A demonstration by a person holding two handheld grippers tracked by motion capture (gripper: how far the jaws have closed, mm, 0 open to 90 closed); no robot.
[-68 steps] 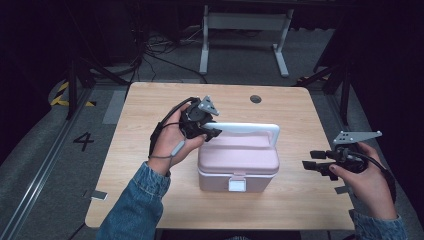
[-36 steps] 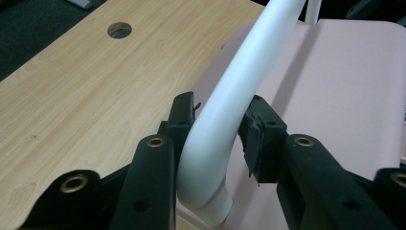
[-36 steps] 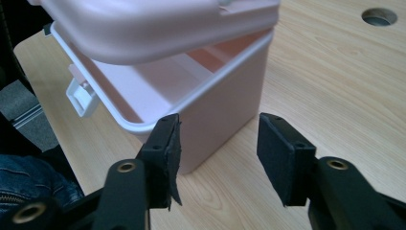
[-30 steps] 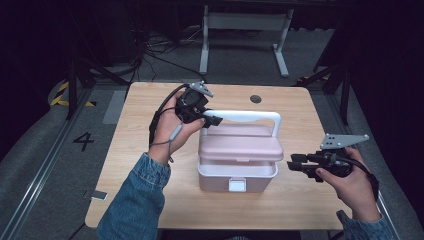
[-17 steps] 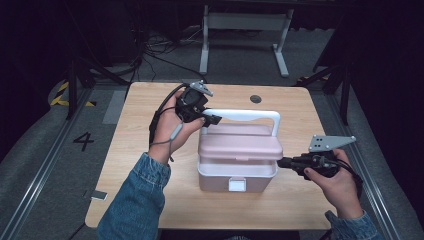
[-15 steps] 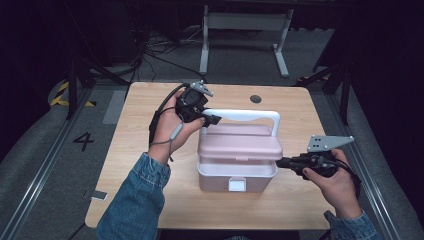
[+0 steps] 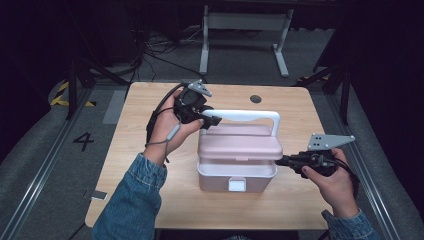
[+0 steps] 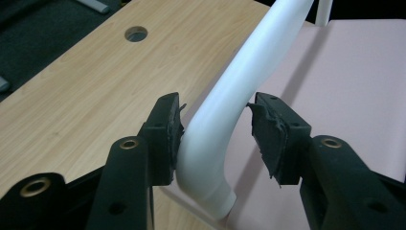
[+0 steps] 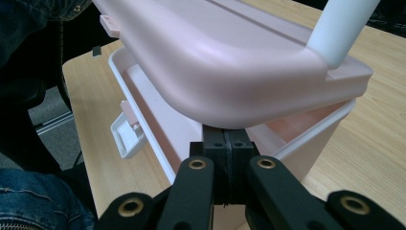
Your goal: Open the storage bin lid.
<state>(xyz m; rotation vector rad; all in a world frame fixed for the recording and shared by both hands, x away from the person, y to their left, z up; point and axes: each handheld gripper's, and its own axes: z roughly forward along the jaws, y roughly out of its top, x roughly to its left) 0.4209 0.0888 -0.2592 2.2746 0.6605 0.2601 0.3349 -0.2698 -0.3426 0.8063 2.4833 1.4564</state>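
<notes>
- Change since the earlier pictures: your right gripper (image 7: 281,160) has travelled in from the table's right edge to the right end of the pink box (image 7: 237,159), and the lid (image 9: 225,62) now rides slightly above the box rim.
- Left gripper (image 7: 212,120): set at the left bend of the white handle (image 8: 225,129). Jaws spread around the bar; one pad (image 8: 165,136) touches it, the other stands off, so no firm pinch yet.
- Right gripper, in its own view (image 9: 227,158): jaws pressed flat together with nothing between them, tips tucked under the raised lid at the box's end wall.
- Pink box: near the middle of the wooden table (image 7: 130,150), latch (image 9: 125,136) on the side facing you, hanging open.
- Step in hand, by my reading: opening the lid.
- Handling advice: close your left jaws fully on the handle before you pull, since a one-sided contact may slip along the curve.
- Keep your right tips low under the lid edge and lever gently; the base is light plastic and will likely slide or tip if you push sideways.
- Lift both ends evenly so the lid does not twist.
</notes>
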